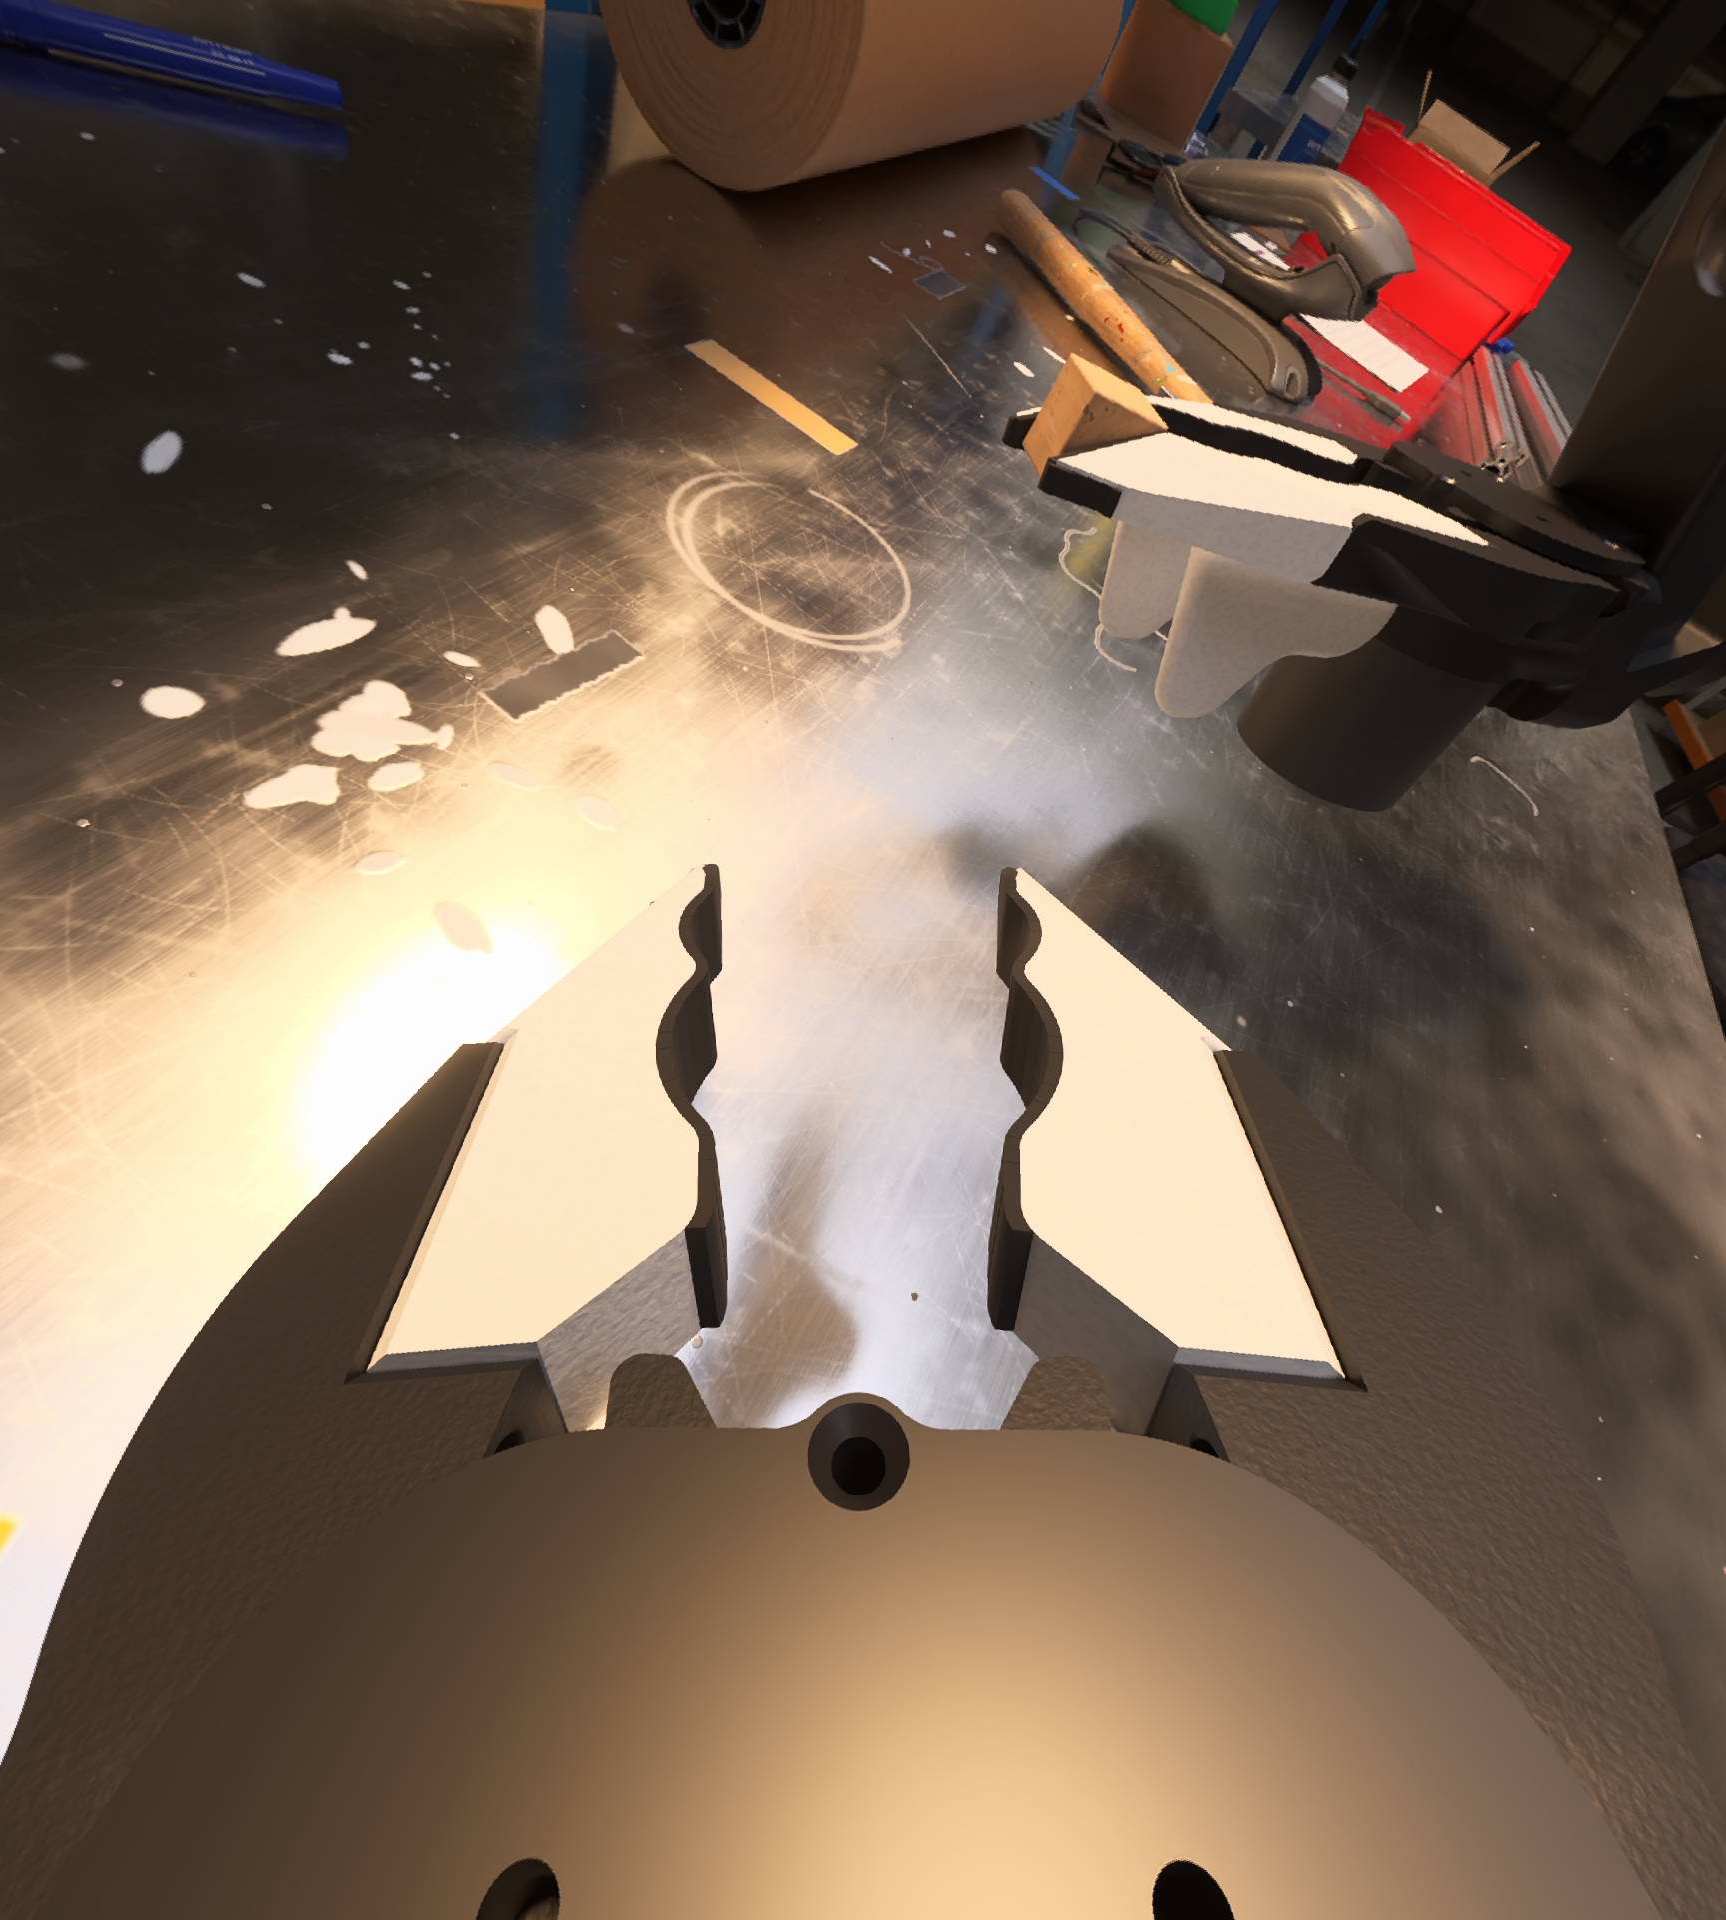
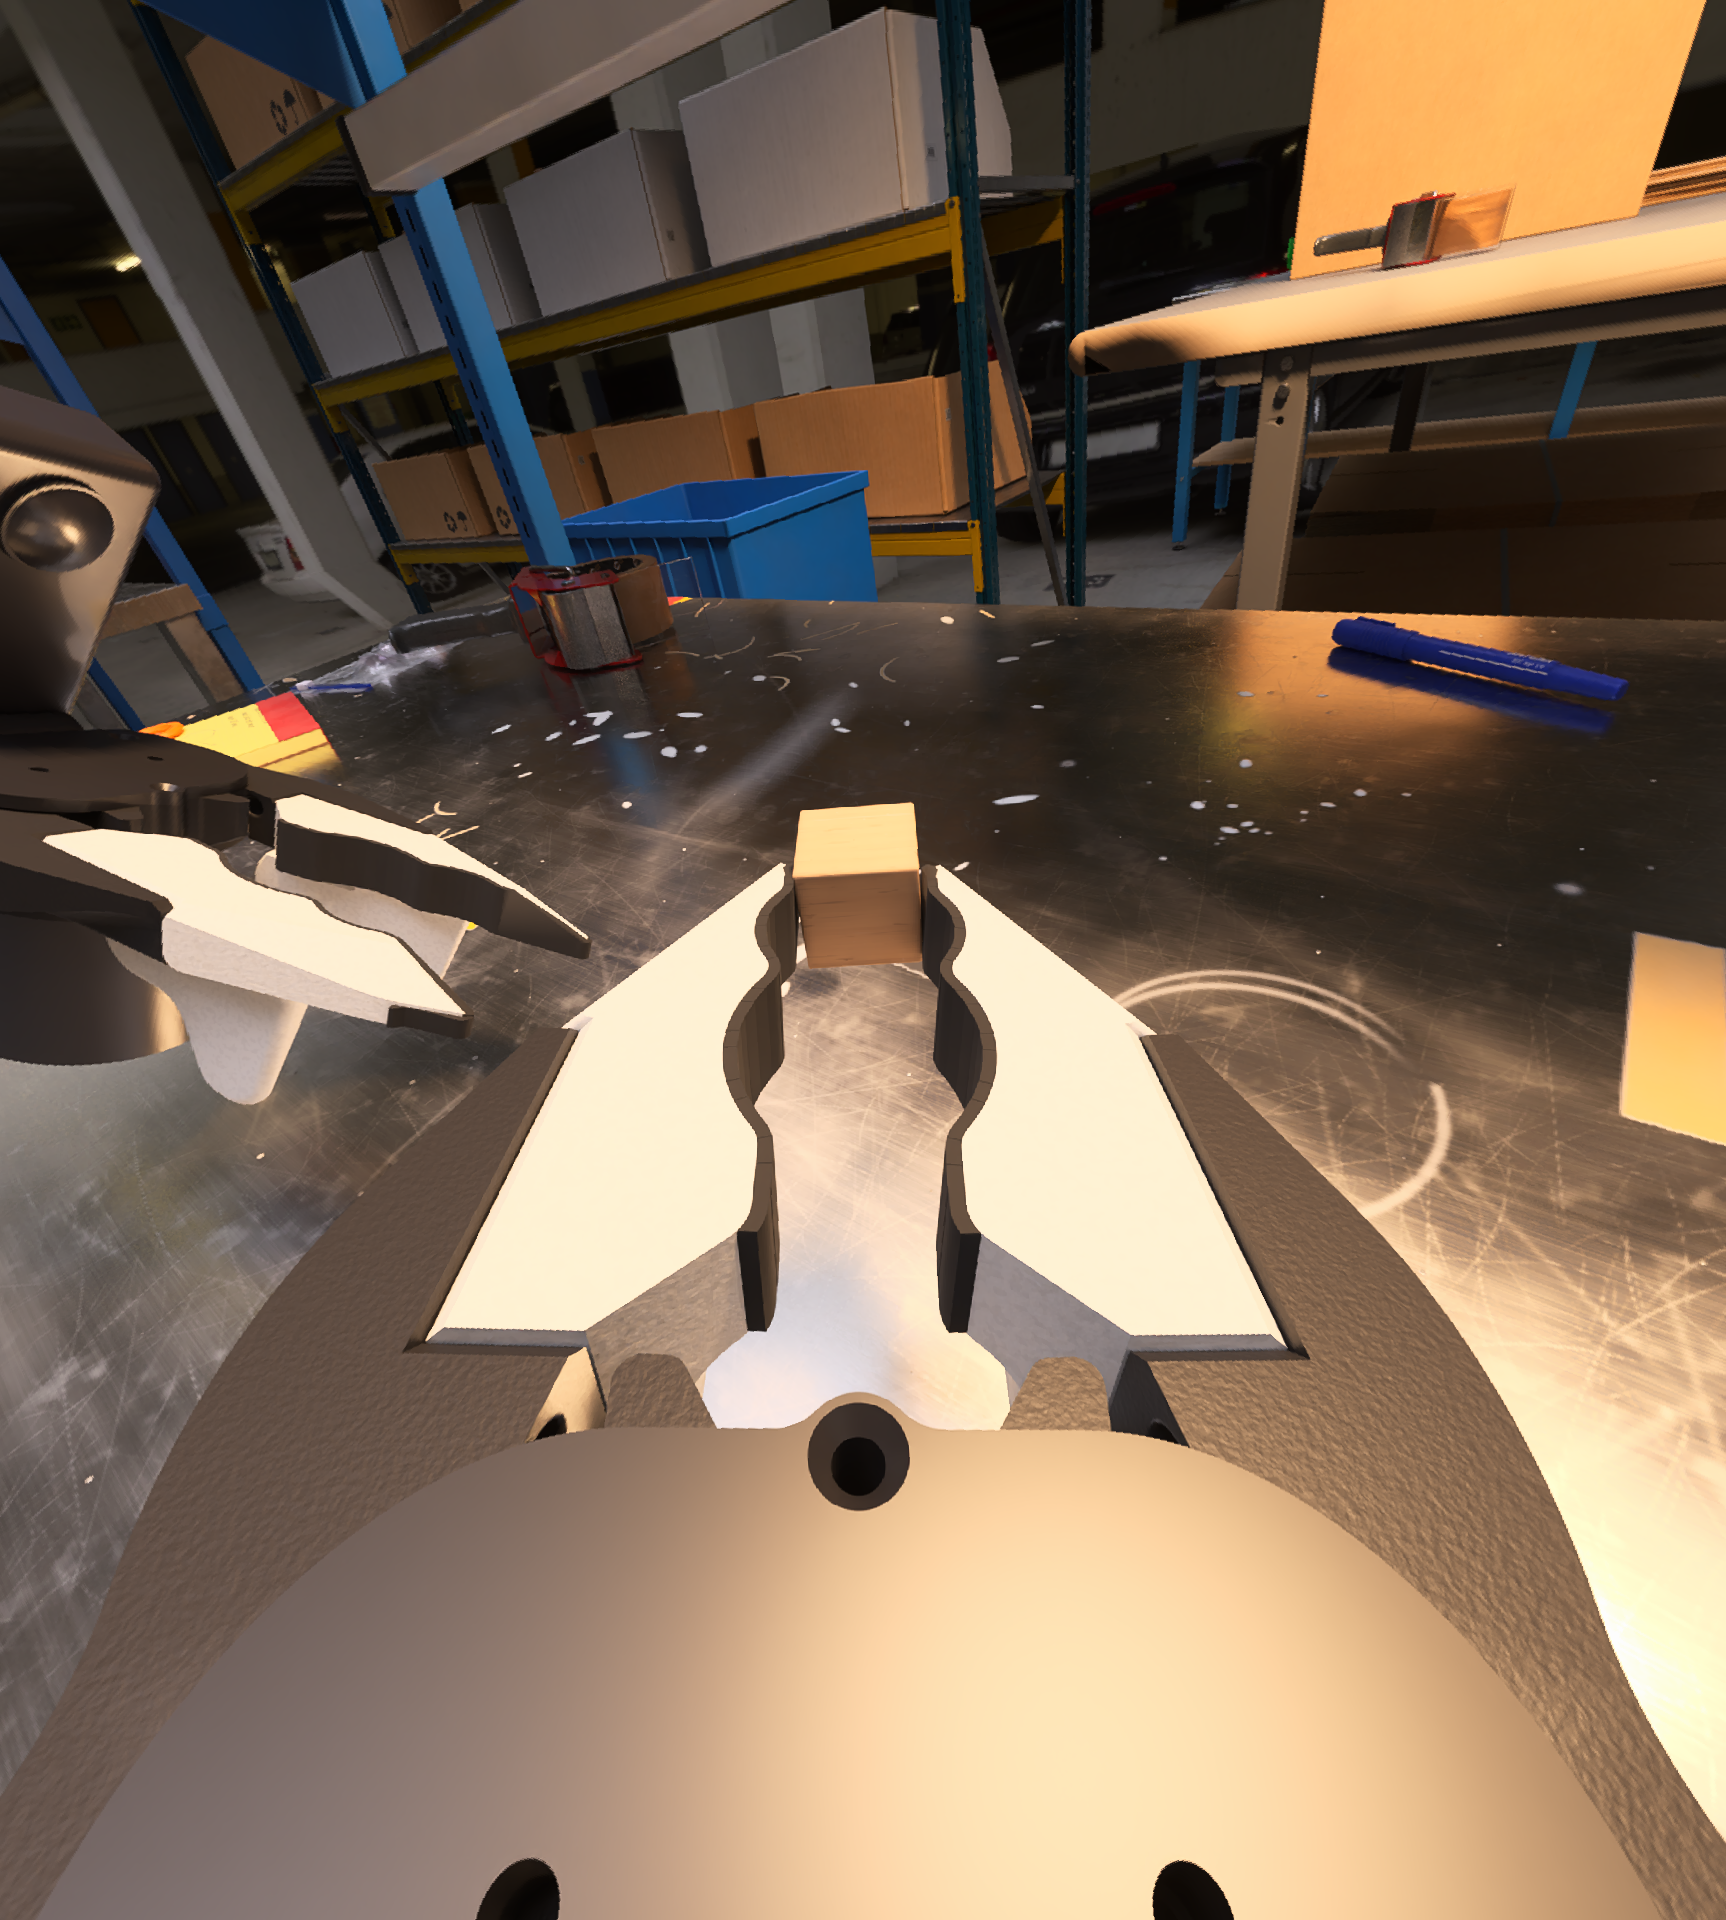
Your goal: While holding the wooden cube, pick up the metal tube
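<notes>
The right hand-held gripper (image 2: 857, 894) is clenched on the wooden cube (image 2: 856, 883), which sits between its two fingertips, lifted above the worktop (image 2: 1098, 748). In the left wrist view the same cube (image 1: 1093, 410) shows at the tip of this gripper, far on the right side.

The left hand-held gripper (image 1: 859, 883) is released: its fingers stand wide apart with only bare scratched metal between them. It points forward and slightly down over the worktop (image 1: 423, 935). In the right wrist view it (image 2: 526, 971) hangs at the left, near the right gripper but not touching it.

I cannot find the metal tube in either view.

A blue bin (image 2: 734, 535) stands beyond the far edge of the worktop; what is inside I cannot tell. On the shelves behind are white and brown boxes (image 2: 807, 125), closed.

On the worktop, a blue marker (image 2: 1477, 657) lies far right, a tape dispenser (image 2: 589, 613) at the far edge, and a big roll of brown paper (image 1: 838, 73) and a handheld scanner (image 1: 1274, 249) in the left wrist view. The middle of the worktop, with a strip of tan tape (image 2: 1678, 1039), is open.
</notes>
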### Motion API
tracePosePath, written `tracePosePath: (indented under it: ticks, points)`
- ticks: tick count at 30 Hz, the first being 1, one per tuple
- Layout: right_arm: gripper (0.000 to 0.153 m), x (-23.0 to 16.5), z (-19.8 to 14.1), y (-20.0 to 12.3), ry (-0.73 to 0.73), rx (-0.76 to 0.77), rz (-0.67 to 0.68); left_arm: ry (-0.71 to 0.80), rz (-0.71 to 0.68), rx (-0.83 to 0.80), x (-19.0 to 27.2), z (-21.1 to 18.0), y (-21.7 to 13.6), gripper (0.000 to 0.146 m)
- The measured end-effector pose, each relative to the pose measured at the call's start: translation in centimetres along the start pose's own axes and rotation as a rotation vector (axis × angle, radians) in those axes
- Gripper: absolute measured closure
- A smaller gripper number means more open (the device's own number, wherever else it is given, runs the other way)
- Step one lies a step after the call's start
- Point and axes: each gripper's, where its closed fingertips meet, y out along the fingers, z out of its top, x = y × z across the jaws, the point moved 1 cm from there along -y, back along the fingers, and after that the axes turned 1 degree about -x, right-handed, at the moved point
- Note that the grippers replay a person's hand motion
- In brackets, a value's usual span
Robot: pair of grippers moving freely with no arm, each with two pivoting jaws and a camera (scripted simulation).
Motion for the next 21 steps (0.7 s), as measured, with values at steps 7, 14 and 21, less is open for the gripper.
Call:
tracePosePath:
  ticks: [7,14,21]
  points:
    - [0.130,0.0,0.0,0.0,0.007,0.001,0.001,-0.005,-0.003,0.003,0.0,0.0,0.0,0.093]
    - [0.130,0.1,0.0,0.1,0.012,0.002,0.003,-0.002,0.041,-0.042,-0.3,-0.5,0.2,0.093]
    - [0.130,0.4,-0.1,0.8,0.056,-0.017,0.032,-0.060,0.301,0.008,-4.0,-0.5,-6.1,0.093]
